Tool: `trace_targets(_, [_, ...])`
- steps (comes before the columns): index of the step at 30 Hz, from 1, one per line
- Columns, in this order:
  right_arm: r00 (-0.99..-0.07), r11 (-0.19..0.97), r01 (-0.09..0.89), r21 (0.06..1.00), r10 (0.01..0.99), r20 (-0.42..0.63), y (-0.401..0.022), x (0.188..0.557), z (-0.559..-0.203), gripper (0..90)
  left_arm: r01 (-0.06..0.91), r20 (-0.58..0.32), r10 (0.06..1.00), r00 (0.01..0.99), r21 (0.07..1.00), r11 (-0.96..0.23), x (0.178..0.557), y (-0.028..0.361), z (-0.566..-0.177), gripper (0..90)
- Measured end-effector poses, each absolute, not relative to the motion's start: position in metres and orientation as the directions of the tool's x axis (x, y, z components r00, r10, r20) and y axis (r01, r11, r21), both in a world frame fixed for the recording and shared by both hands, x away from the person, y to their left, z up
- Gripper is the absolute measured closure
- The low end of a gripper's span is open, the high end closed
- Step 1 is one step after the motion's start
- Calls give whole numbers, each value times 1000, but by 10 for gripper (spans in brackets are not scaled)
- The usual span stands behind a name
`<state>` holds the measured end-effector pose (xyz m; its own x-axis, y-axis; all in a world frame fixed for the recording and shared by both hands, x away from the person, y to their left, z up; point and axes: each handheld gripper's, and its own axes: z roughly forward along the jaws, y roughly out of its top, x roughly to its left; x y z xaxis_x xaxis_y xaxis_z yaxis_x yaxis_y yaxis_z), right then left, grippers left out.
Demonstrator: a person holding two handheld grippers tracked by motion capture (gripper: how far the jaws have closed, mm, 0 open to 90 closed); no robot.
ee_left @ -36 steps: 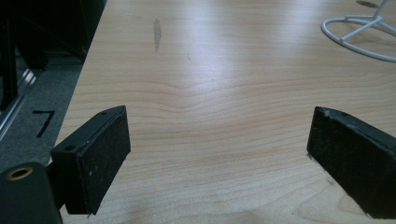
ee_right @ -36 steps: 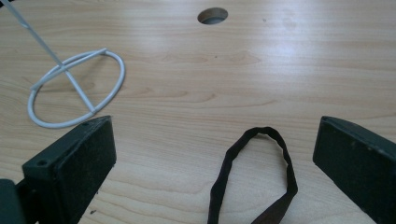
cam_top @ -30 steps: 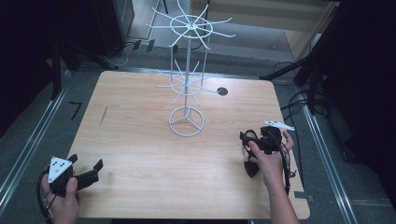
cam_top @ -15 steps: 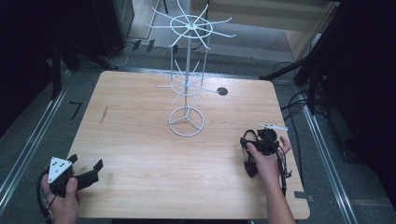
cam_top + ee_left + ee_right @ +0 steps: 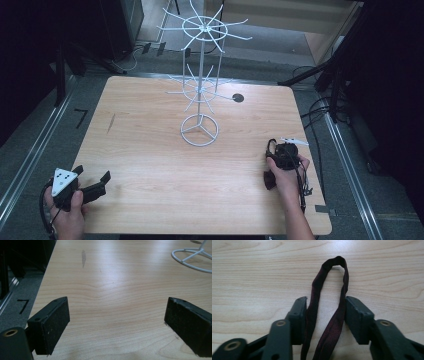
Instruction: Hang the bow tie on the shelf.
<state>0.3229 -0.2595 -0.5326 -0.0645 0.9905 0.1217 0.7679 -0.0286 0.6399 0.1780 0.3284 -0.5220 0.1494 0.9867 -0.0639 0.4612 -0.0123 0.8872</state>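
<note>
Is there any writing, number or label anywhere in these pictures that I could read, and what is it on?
"7": a black mark on the grey floor beside the table's left edge, seen also in the left gripper view. It may be a numeral or just tape.
No other words, brands or labels can be read on the white wire rack or either gripper.

The surface (image 5: 150, 150) is bright, and the room around it is very dark. A pale shine sits on the wood in the left gripper view. Close black jaws look soft and blurry.
</note>
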Motion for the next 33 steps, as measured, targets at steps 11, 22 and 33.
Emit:
trace_targets(11, [-86, -80, 744, 664, 973, 214, -271, 313, -538, 900, 461, -66, 986, 151, 887, -11, 178, 328, -522, 65])
trace_targets(22, [-184, -47, 623, 781, 962, 204, -261, 299, -528, 900, 460, -63, 986, 154, 888, -15, 178, 328, -522, 66])
trace_targets(33, [-285, -46, 516, 855, 933, 222, -250, 289, -497, 900, 461, -63, 986, 155, 887, -16, 178, 328, -522, 66])
